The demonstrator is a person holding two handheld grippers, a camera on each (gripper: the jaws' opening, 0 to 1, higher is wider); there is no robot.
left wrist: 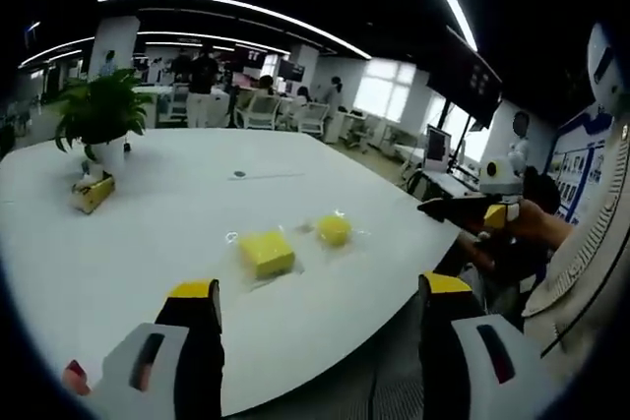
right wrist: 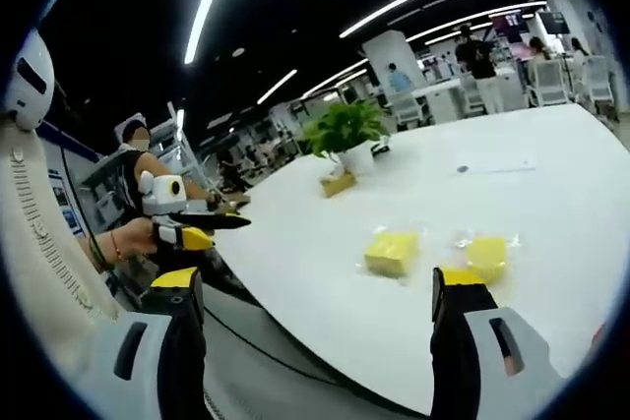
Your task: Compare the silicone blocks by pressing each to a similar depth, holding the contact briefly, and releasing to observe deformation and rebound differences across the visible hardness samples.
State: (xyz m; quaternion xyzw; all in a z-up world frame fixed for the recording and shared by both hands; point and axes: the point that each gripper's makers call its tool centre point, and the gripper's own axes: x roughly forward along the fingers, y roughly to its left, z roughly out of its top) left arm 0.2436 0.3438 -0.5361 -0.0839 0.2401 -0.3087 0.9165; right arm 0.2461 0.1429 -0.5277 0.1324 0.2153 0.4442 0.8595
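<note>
A potted green plant (left wrist: 101, 115) in a white pot stands toward the far side of a broad white table (left wrist: 148, 243) in an open-plan office, a small yellow box (left wrist: 93, 192) lying just beside it. Beyond the table, white office chairs (left wrist: 261, 110) and desks sit under long curved ceiling light strips (left wrist: 236, 9), with people standing in the background (right wrist: 479, 54). A dark wall screen (left wrist: 463, 76) hangs near bright windows (left wrist: 384, 86).
</note>
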